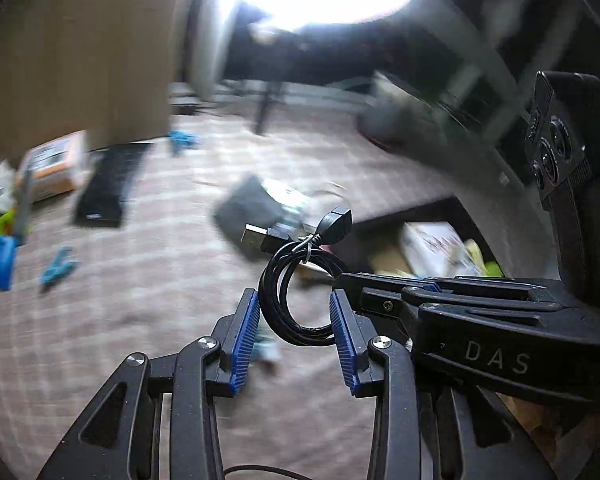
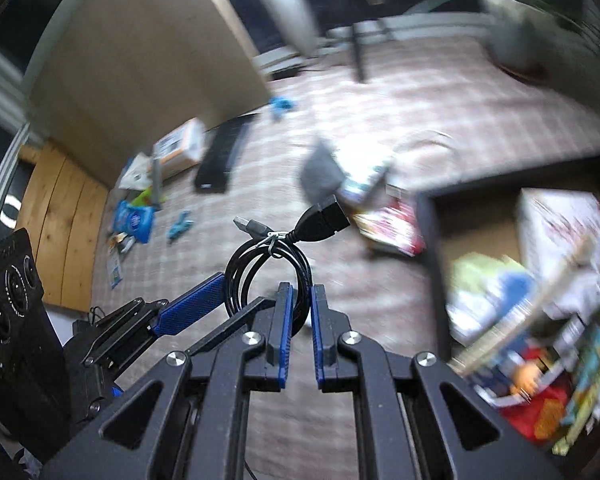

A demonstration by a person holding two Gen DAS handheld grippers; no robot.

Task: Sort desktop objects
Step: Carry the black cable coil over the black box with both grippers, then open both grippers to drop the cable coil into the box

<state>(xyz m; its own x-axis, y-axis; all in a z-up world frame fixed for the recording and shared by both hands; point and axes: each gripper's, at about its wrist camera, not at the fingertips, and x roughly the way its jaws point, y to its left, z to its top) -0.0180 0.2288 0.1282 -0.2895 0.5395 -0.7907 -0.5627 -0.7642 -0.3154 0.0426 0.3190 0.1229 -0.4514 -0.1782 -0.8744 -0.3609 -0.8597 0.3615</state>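
A coiled black USB cable tied with a wire twist hangs in the air above the checked cloth. In the left wrist view it sits between the blue pads of my left gripper, whose jaws stand wide apart around the coil. My right gripper is shut on the same cable, pinching the coil's right side. The right gripper's black body reaches in from the right in the left wrist view. The left gripper's blue finger shows at the left of the right wrist view.
A dark box with packets and a white carton stands at the right. On the cloth lie a black keyboard, blue clips, a grey pouch, an orange-white box and a blue packet.
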